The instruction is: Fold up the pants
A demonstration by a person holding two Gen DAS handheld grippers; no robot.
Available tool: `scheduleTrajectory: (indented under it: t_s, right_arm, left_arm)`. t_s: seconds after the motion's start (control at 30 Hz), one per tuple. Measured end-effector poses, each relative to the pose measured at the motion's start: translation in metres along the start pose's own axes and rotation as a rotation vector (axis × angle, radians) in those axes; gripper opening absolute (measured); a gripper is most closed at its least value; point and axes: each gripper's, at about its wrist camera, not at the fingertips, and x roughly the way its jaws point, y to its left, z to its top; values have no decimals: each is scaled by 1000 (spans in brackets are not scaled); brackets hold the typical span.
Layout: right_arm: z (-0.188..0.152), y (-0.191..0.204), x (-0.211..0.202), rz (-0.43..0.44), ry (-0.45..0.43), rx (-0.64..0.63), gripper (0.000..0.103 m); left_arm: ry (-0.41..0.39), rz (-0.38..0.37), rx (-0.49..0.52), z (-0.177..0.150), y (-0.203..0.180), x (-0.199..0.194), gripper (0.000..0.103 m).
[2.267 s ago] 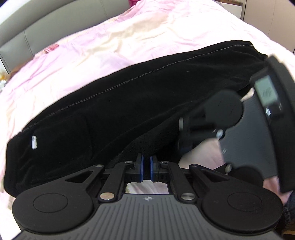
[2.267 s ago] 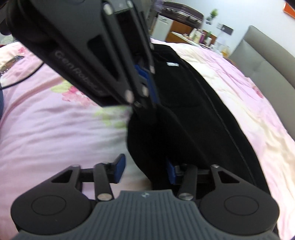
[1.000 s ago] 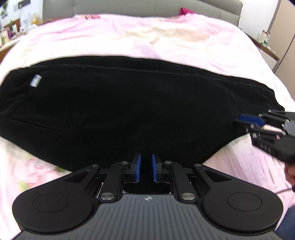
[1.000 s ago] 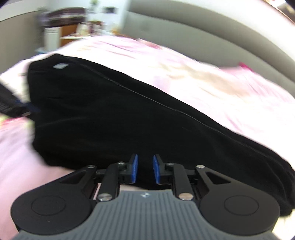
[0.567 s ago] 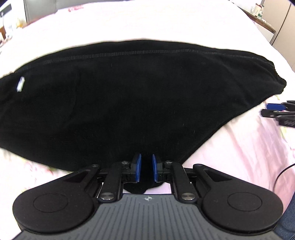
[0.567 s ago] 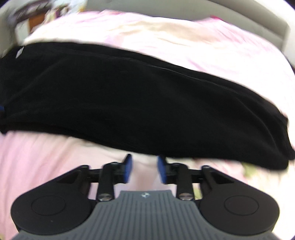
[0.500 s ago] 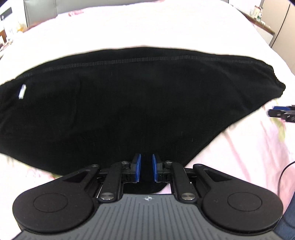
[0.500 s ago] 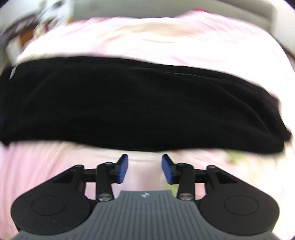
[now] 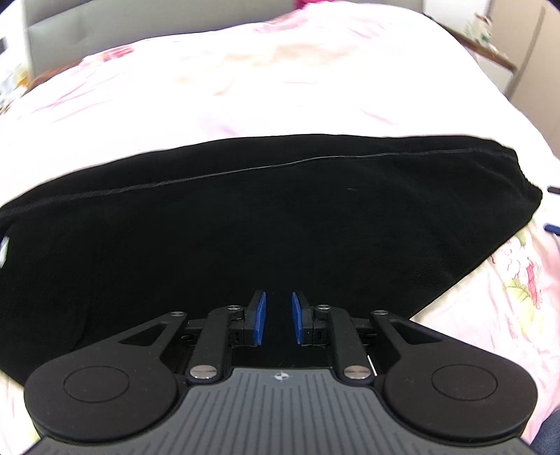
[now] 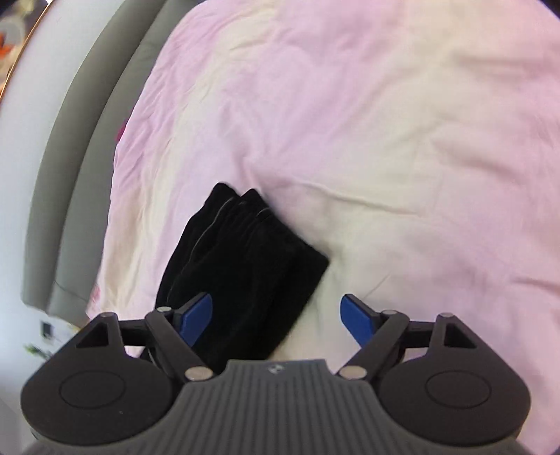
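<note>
The black pants (image 9: 245,224) lie folded lengthwise across the pink bedspread (image 9: 280,70), with a stitched seam along the far edge. My left gripper (image 9: 277,316) hovers over their near edge with its blue pads a small gap apart, holding nothing. In the right wrist view, only the stacked leg-cuff end of the pants (image 10: 241,280) shows. My right gripper (image 10: 276,315) is wide open right above that cuff end, empty.
A grey padded headboard (image 10: 80,168) runs along the bed's far side. A white label (image 9: 4,245) shows on the pants at the left edge. A nightstand with small items (image 9: 497,31) stands beyond the bed's right corner.
My left gripper has let go of the pants' near edge and opened slightly. My right gripper has opened wide and swung to the cuff end of the pants.
</note>
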Motion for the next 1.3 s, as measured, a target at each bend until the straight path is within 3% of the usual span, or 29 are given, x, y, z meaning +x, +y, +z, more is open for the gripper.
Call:
scheduleTrajectory:
  t_s: [0.17,0.3,0.4,0.57,0.67,0.7,0.9,1.03,1.2,1.3]
  right_arm:
    - [11,-12,31,78,52,48,71]
    - [14,-19,50,132,60,74,58]
    - [15,-28,74,167,67,78,53]
    - [11,-24,63,178,40,24,41]
    - [14,-15,50,192,30,-8,38]
    - [15,-9,46,193,27,-29,37]
    - [22,44,18,184,12,-177,36]
    - [20,81,3,179,7,-270,36]
    - [12,116,-13,159,4,-344,36]
    - [5,134,-20,155,-7,-378,35]
  left_arm:
    - [3,-33,86,42,-32,38,19]
    - [-9,-84,190,74,-64,66,19]
    - [-30,-74,246,104,-87,94,19]
    - [-74,-56,278,151,-129,134,19]
    - [-108,13,339,174,-142,165,19]
    - [-110,36,356,164,-122,158,19]
    - [-88,82,336,176,-139,190,19]
    - [-85,112,338,160,-159,168,19]
    - [-36,-26,403,101,-164,77,19]
    - [27,-156,414,67,-164,56,19]
